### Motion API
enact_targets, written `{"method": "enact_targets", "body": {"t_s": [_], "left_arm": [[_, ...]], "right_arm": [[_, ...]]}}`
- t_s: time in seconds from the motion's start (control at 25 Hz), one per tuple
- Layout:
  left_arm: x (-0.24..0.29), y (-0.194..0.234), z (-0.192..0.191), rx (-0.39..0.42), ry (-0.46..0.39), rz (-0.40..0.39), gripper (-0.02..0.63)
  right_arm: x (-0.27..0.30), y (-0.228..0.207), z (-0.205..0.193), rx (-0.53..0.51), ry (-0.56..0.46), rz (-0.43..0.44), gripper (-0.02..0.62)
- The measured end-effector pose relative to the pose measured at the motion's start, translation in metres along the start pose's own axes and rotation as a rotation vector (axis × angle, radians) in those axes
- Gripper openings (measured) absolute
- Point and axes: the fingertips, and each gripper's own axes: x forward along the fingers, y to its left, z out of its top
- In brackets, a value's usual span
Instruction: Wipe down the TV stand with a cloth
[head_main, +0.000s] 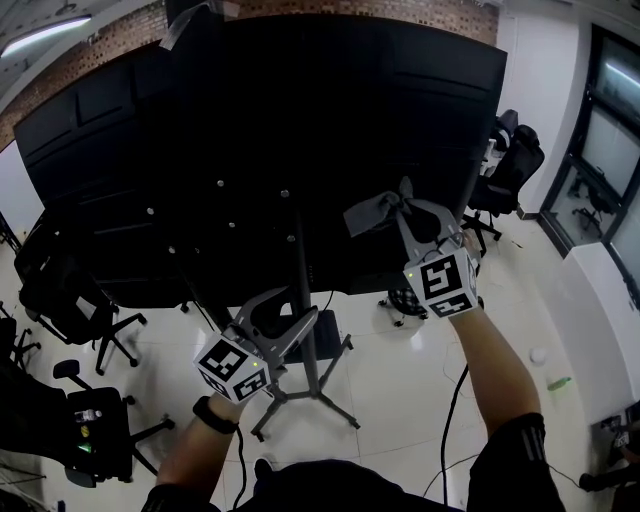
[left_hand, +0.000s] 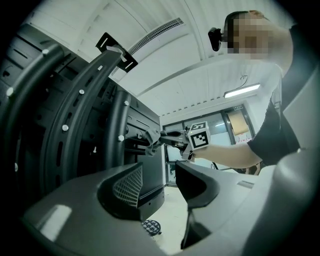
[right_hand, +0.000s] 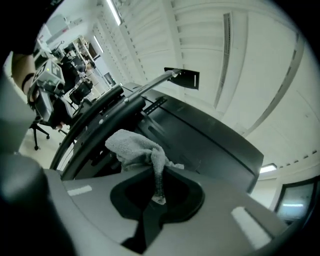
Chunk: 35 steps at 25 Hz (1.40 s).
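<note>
Pinching grey cloth (head_main: 370, 213) in right tool (head_main: 407, 203) to reach TV stand (head_main: 303, 290); left tool (head_main: 283, 315) parted, empty, standing by.

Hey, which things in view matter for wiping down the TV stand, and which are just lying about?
For the job: TV stand; grey cloth, pinched in the right tongs; left tongs, open near the stand's pole.
Lying about: office chairs at both sides; small green item on the floor.
</note>
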Motion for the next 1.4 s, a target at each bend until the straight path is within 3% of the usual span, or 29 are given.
{"method": "enact_targets", "body": {"t_s": [0.2,0.44,0.56,0.88,1.28,1.4], "left_arm": [[-0.029,0.016,0.008,0.008,-0.012,0.007,0.218],[-0.082,0.048,0.035,0.04,-0.047,0.024,0.219],[-0.114,0.069,0.051,0.058,-0.059,0.038,0.219],[-0.203,0.131,0.078,0.08,-0.09,0.097,0.219],[-0.298,0.189,0.088,0.083,-0.097,0.177,0.218],[-0.319,0.201,0.084,0.069,-0.093,0.198,0.218]], "right_arm": [[-0.005,0.014,0.06,0.045,-0.104,0.011,0.02],[-0.006,0.042,0.153,0.019,-0.228,0.002,0.02],[0.002,0.067,0.205,-0.035,-0.267,0.014,0.02],[0.053,0.156,0.314,-0.062,-0.319,0.09,0.02],[0.139,0.261,0.391,-0.07,-0.331,0.188,0.02],[0.165,0.295,0.408,-0.126,-0.309,0.222,0.018]]}}
